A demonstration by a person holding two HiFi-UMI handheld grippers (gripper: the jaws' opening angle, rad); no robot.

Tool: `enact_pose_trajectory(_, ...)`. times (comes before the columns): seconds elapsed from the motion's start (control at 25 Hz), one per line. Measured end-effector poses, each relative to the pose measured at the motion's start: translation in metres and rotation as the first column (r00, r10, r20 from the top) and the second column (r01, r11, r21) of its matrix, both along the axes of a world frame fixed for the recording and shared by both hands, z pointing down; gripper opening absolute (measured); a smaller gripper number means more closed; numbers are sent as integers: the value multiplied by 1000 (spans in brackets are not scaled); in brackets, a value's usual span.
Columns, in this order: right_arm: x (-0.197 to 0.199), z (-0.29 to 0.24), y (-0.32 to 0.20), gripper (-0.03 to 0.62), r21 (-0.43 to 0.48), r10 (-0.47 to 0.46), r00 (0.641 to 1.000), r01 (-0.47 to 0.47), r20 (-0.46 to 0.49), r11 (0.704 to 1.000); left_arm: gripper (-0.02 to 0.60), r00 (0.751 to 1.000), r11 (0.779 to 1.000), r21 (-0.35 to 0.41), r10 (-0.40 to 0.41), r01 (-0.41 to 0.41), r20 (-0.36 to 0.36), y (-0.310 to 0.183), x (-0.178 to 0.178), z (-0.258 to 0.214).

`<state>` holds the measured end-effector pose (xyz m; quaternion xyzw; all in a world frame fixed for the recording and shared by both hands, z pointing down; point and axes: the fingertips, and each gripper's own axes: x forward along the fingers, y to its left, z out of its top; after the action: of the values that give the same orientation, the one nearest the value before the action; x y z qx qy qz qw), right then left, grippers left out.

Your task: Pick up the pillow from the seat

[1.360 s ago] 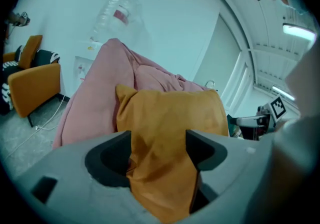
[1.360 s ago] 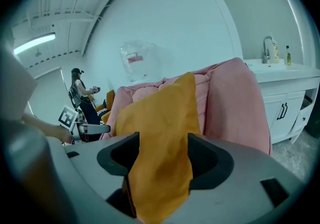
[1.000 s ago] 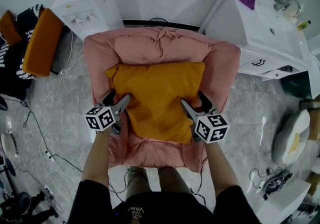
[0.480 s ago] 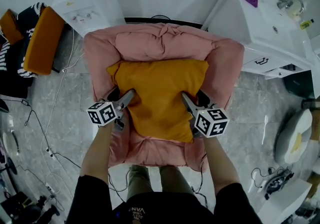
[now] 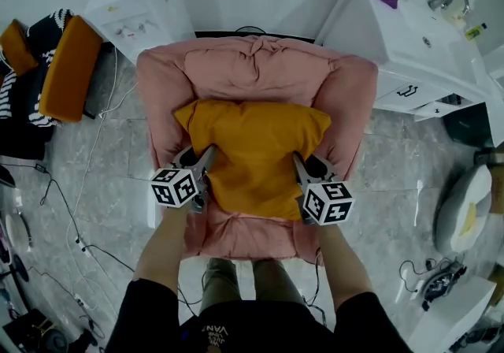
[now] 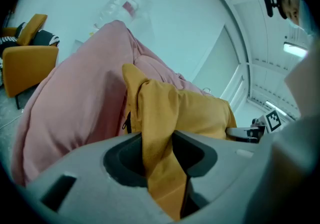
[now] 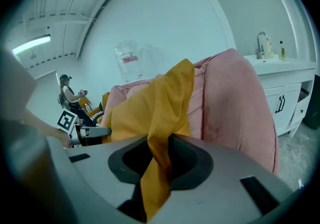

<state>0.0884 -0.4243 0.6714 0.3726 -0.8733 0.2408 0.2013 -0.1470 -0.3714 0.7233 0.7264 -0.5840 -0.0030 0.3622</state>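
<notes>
A mustard-yellow pillow (image 5: 253, 154) lies on the seat of a pink padded armchair (image 5: 256, 68). My left gripper (image 5: 206, 164) has just been closing and now pinches the pillow's left edge; in the left gripper view the yellow fabric (image 6: 159, 153) is squeezed between the jaws. My right gripper (image 5: 300, 167) has just been closing too and grips the pillow's right edge, with the pillow's fabric (image 7: 159, 163) bunched between its jaws. The pillow still rests on the seat, its sides pulled inward.
A white vanity with a sink (image 5: 409, 36) stands right of the armchair. A white cabinet (image 5: 134, 13) is at the back left, an orange chair (image 5: 67, 68) further left. Cables (image 5: 79, 225) run over the grey floor. The person's legs stand at the chair's front.
Both grippers moved inward onto the pillow's side edges and closed on the fabric. The pillow's sides are now drawn in and narrower.
</notes>
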Motion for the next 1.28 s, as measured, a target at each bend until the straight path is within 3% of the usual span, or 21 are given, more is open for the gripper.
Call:
enact_pose_trajectory(0.68,21,-19,71,60,3,44,999,-44,-18,999,130,1000,1000,3,19,-19,10,66,21,-24)
enact_pose_trajectory(0.92,26,-28,99,53,25,34,997,-32,-67,999,126,998,998,-14,56,-56,28,92,25,-32)
enact_pose_trajectory(1.28,27,-44,141,46,34,63,996,-61,-63,998,117,989,990,-53,132,-129,61,126,24,-46)
